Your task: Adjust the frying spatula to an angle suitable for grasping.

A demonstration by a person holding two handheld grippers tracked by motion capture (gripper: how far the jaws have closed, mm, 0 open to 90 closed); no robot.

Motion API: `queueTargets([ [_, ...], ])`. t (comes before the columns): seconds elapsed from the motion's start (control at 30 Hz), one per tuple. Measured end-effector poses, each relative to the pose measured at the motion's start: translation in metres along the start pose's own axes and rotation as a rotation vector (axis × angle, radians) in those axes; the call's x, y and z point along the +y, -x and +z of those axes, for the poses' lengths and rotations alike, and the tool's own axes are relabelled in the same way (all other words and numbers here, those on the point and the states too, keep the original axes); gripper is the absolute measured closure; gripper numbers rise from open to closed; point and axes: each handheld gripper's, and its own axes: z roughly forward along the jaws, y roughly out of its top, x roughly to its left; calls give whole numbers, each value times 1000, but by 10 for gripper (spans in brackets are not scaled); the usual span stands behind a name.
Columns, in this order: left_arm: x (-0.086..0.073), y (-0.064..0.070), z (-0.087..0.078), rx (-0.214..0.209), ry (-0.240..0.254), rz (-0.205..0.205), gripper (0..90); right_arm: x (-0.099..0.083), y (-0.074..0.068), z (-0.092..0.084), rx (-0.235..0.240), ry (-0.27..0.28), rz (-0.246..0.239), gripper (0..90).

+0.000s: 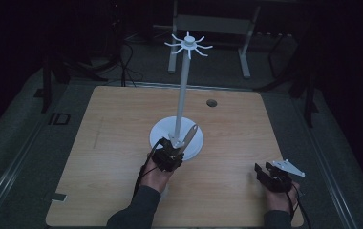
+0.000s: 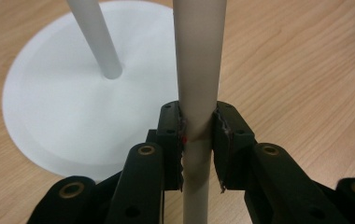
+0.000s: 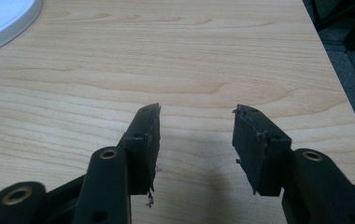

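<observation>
A white stand with a round base [image 1: 163, 131], a tall pole [image 1: 183, 90] and a ring of hooks [image 1: 188, 44] on top rises from the middle of the wooden table. My left gripper [image 1: 174, 149] sits at the base's front edge, shut on a cream, rod-like utensil handle [image 1: 189, 136] that slants up and to the right beside the pole. The left gripper view has both jaws pressed on this handle [image 2: 199, 56], with the base [image 2: 63, 107] and pole [image 2: 96, 37] behind. At the table's front right, my right gripper [image 1: 261, 169] is open and holds nothing [image 3: 196, 109].
The wooden table [image 1: 122, 124] has a small dark hole [image 1: 211, 102] at the back right and a notch [image 1: 58, 196] in its front left edge. A metal frame [image 1: 213, 24] stands behind the table on dark floor. The base's rim [image 3: 3, 18] shows in the right gripper view.
</observation>
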Motion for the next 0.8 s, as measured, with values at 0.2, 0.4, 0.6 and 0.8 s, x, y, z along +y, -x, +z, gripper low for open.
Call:
queueTargets([
  [0.2, 2, -1, -7, 14, 40, -14, 744, 0, 0, 0, -1, 1, -2, 510],
  [0.4, 5, 0, -16, 30, 78, -22, 743, 0, 0, 0, -5, 3, -2, 510],
  [0.6, 7, 1, -24, 49, 128, -33, 744, 0, 0, 0, -5, 3, -3, 509],
  [0.8, 8, 1, -32, 72, 172, -43, 744, 0, 0, 0, -11, 9, 2, 509],
])
